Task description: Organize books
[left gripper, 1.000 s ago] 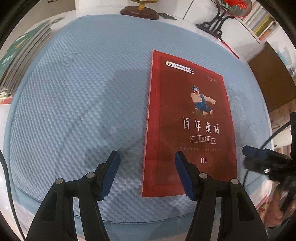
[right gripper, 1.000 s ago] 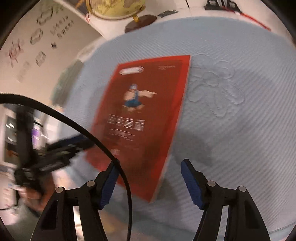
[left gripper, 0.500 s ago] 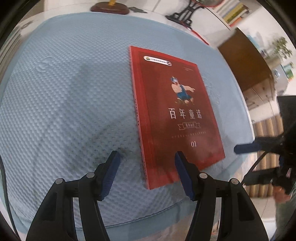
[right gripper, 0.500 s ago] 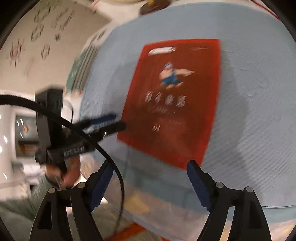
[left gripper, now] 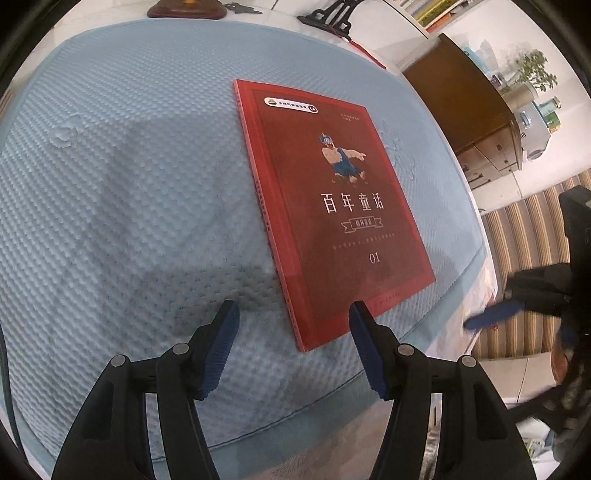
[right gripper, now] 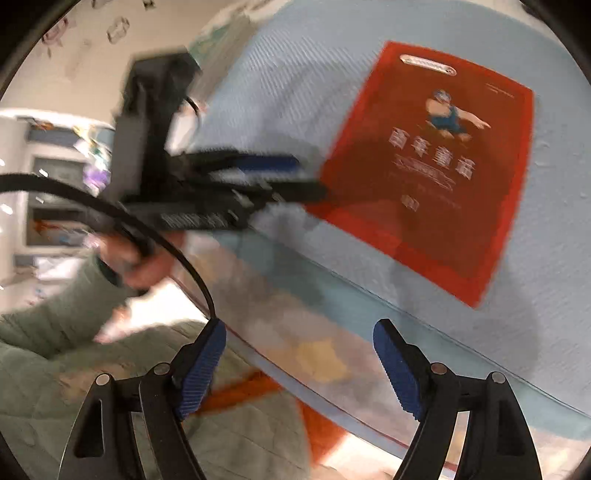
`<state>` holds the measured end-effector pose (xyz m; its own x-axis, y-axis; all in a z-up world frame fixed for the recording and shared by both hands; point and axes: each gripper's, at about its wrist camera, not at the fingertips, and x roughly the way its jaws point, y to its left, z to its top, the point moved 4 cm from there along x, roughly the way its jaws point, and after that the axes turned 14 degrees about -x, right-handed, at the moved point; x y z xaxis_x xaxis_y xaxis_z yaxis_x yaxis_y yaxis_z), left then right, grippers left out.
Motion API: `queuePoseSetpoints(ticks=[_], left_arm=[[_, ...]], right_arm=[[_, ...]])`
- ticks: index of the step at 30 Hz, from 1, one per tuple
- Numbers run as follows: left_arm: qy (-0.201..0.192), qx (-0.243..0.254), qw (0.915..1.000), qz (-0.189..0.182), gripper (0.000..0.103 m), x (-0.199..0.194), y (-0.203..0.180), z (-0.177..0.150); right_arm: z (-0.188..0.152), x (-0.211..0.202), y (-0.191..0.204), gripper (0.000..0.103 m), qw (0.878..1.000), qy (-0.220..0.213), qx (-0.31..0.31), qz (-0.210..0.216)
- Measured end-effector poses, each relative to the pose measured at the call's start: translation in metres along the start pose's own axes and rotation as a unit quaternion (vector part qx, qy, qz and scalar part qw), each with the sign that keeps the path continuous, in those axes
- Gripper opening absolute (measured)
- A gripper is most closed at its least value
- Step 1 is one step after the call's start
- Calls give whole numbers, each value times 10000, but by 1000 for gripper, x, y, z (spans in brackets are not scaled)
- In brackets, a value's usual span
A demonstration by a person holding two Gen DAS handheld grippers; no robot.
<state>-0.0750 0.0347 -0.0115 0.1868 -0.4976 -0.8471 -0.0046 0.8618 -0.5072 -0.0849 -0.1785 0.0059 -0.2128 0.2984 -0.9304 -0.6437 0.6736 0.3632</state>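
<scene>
A red book (left gripper: 332,206) with a cartoon figure and white title lies flat on the light blue textured mat (left gripper: 129,184). My left gripper (left gripper: 293,317) hovers open just above the mat, and the book's near left corner lies between its fingers without the pads touching it. In the right wrist view the red book (right gripper: 443,166) is blurred and the left gripper (right gripper: 310,177) reaches in at its near left corner. My right gripper (right gripper: 301,332) stands open and empty, back over the table's front edge. One of its blue pads (left gripper: 495,314) shows at the right of the left wrist view.
A wooden globe base (left gripper: 186,9) and a black stand (left gripper: 332,18) sit beyond the mat. A brown cabinet (left gripper: 461,107) and a striped rug (left gripper: 524,240) lie to the right. A hand (right gripper: 147,258) in a green sleeve (right gripper: 55,317) holds the left gripper.
The right gripper has drawn back from over the book to beyond the table's front edge, and its jaws stand wider. The left gripper has turned, and the book's near corner now lies between its fingers.
</scene>
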Motion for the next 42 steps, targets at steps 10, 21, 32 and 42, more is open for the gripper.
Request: queuePoseSetpoints(ticks=[10,21,32,42], left_arm=[[-403,382,9978,363,59,11,-19,-3],[-883,624,9918,688,56,23,-44,-7],[-626,-608,9945,-584,50,3,-42,-7],[-925,-1444,9818,-819,42,3,-38,-6]], right_arm=[[-2,5,-69,54,9523,-1283,1108,-2537],[-12,30,-93,51,9312,-2323,1961,-2014],[-36,26,-93,58,9420,-2548,1860,-1141],[-50,20,-99,65,9356,-2818,2033,-618]])
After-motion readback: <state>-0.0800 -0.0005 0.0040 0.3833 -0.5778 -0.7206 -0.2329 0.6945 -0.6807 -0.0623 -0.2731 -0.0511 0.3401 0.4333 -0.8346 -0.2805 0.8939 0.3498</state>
